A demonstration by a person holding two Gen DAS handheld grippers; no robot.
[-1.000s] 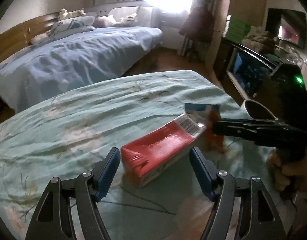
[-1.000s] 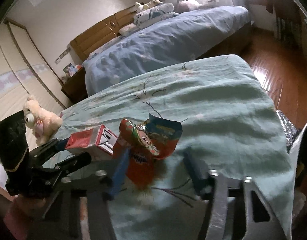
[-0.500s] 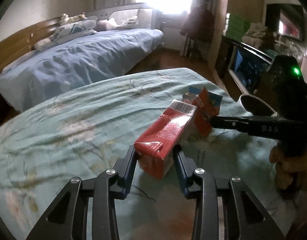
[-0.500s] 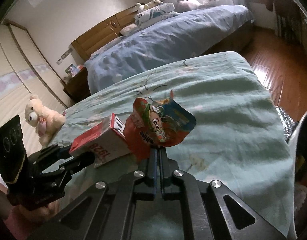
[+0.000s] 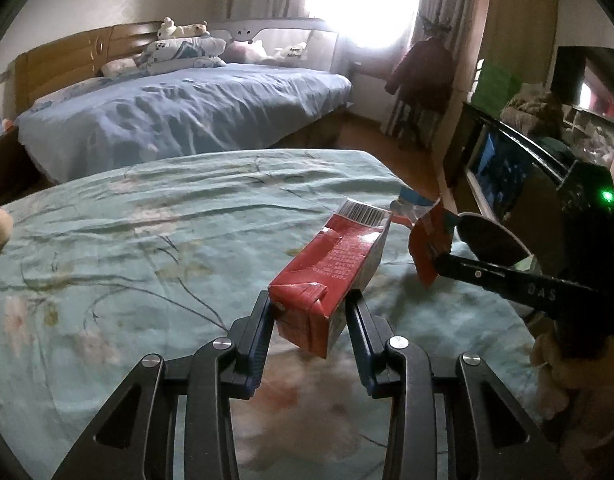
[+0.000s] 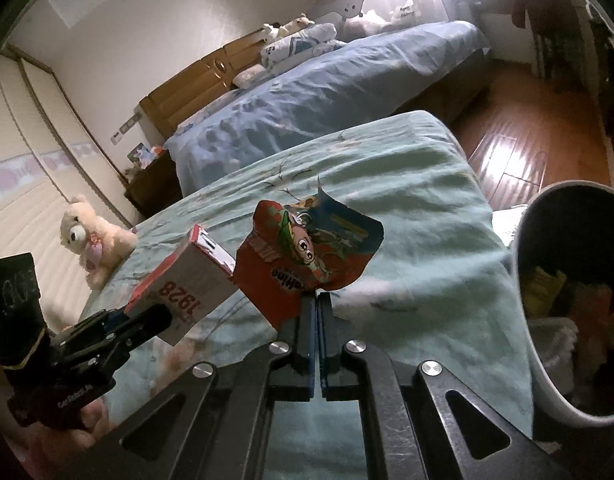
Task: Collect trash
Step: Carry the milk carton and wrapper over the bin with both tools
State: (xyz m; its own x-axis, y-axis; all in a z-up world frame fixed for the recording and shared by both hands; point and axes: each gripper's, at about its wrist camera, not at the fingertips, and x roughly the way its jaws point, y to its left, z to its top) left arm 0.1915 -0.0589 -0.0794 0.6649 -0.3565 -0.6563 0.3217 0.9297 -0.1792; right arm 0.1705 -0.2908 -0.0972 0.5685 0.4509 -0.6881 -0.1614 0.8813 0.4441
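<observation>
- The left tool [image 5: 311, 312] clamps a red-and-white carton [image 5: 331, 276] between its blue pads, the carton's barcoded end tilted up and away, clear of the bedspread.
- The right tool [image 6: 315, 312] has its jaws pressed fully together on the bottom edge of a torn red-and-blue snack wrapper [image 6: 307, 256] printed with a cartoon face; the wrapper stands upright above the fingertips.
- Carton and wrapper are held side by side in the air, near each other, with the carton to the wrapper's left in the right wrist view.
- Below both lies a pale green floral bedspread [image 6: 407, 200], rumpled.
- A white waste bin [image 6: 535, 340] stands at the bed's right edge, just beside the right tool, with coloured scraps already inside.
- A cream teddy bear [image 6: 91, 236] sits at the bedspread's far left.
- Beyond, a second bed with a blue quilt [image 5: 179, 112] and wooden headboard runs toward a bright window [image 5: 359, 4].
</observation>
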